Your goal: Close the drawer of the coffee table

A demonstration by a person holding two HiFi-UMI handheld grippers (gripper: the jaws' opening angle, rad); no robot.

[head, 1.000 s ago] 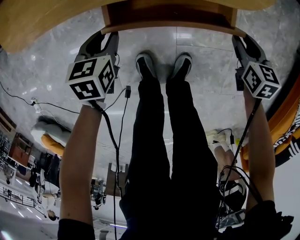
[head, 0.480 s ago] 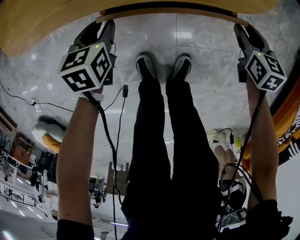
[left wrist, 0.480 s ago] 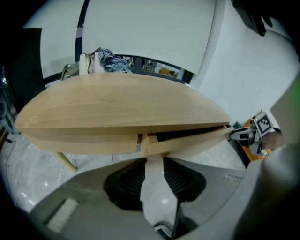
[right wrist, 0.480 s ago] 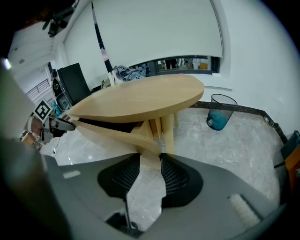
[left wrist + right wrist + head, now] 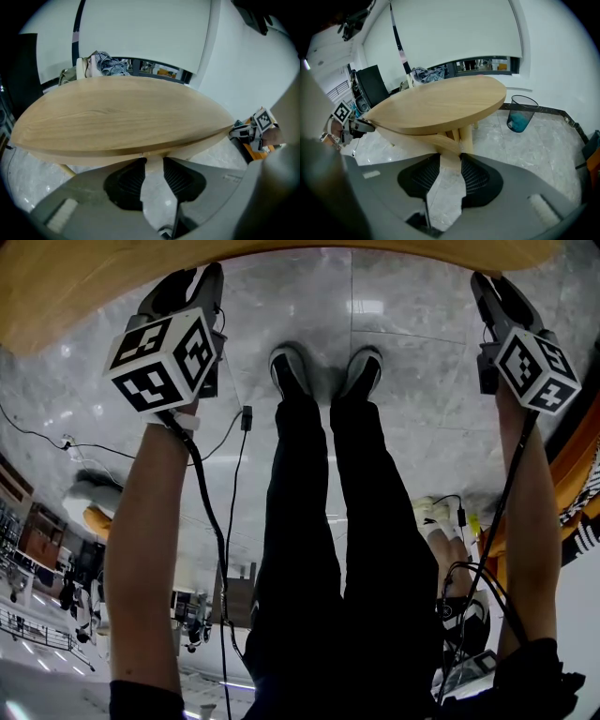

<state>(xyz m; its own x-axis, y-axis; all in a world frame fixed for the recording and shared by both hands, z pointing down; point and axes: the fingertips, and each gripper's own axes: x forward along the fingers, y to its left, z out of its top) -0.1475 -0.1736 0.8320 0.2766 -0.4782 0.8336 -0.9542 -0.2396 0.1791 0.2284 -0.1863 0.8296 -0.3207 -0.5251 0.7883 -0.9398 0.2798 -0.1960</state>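
The round light-wood coffee table fills the top of the head view, and its rim runs unbroken with no drawer standing out. My left gripper and right gripper both have their tips at that rim, a shoulder's width apart. In the left gripper view the tabletop lies right over the left gripper. Its jaws stand apart, with only floor showing through the gap. The right gripper is likewise open, against a pale wooden band under the tabletop.
The person's black-trousered legs and shoes stand between the grippers on the grey marble floor. Cables trail over the floor. A teal waste bin stands right of the table, a black chair behind it. Orange furniture is at right.
The open drawer, with its dark inside showing under the tabletop, has slid in and no longer shows. Both grippers moved up the view with it to the table's rim.
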